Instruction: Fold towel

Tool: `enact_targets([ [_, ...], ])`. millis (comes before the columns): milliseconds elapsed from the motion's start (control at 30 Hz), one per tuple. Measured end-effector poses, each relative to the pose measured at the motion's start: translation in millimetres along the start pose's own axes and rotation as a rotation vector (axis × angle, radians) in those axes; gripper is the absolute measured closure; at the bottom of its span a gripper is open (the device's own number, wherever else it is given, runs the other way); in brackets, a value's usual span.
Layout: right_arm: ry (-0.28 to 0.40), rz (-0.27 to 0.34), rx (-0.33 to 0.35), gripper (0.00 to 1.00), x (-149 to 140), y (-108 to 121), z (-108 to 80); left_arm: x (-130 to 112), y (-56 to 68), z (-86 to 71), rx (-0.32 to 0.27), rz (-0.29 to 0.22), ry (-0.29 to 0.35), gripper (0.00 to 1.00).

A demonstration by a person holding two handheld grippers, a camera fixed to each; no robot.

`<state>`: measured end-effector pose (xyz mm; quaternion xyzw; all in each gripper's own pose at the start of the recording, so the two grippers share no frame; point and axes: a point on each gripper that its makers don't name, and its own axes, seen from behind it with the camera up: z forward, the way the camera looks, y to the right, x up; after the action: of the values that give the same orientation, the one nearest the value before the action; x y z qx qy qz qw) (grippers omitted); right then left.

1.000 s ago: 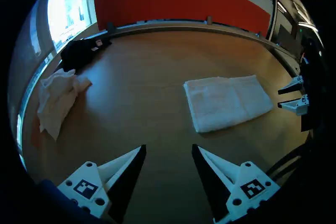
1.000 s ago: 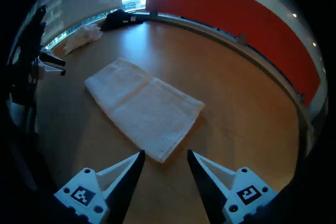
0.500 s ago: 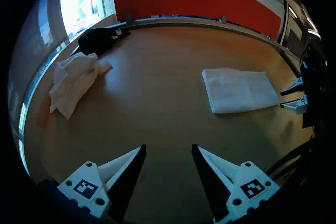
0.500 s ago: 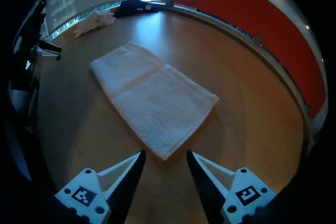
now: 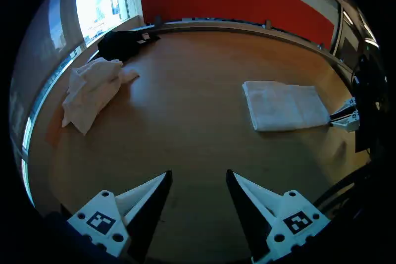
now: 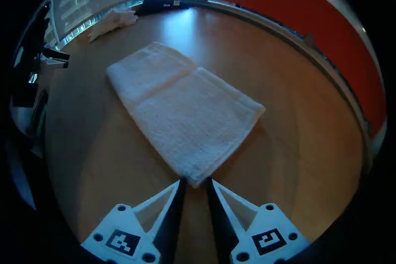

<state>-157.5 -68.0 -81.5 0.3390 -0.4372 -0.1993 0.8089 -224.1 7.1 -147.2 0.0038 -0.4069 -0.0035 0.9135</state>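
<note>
Left gripper over bare table, jaws spread wide, well apart from the folded towel; right gripper at its near corner, jaws nearly together — cannot tell whether pinching. Risks catching only the top layer and peeling the fold open

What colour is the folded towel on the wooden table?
The folded towel is plain white. It shows best in the right gripper view.

A folded towel lies on the wooden table. Well apart from the towel sit a crumpled white cloth and a dark bundle.
</note>
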Motion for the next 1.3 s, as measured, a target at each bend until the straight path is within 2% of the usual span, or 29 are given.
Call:
enact_targets([
  [167,-0.001,0.0,0.009,0.88,0.0,-2.3,-1.1,-2.8,-2.3,-0.9,0.004,0.002,-0.004,0.2],
  [267,0.001,0.001,0.005,0.94,1.0,-2.6,-2.1,-3.7,-2.5,-0.8,0.004,0.003,-0.006,0.2],
  [600,0.031,-0.023,-0.02,0.96,19.2,-1.5,-12.9,-3.5,-1.6,-0.6,-0.001,-0.001,-0.004,0.2],
  [800,0.089,-0.062,-0.04,0.96,55.7,-1.0,-30.0,-3.0,-1.5,-0.8,-0.005,-0.006,-0.002,0.2],
  [1000,0.152,-0.138,-0.054,0.96,102.5,-5.7,-45.3,-0.7,-0.5,-1.6,-0.01,-0.014,0.006,0.2],
  [1300,0.206,-0.239,-0.043,0.96,156.6,-20.8,-56.1,-0.2,-0.6,-3.0,-0.018,-0.035,0.014,0.2],
])
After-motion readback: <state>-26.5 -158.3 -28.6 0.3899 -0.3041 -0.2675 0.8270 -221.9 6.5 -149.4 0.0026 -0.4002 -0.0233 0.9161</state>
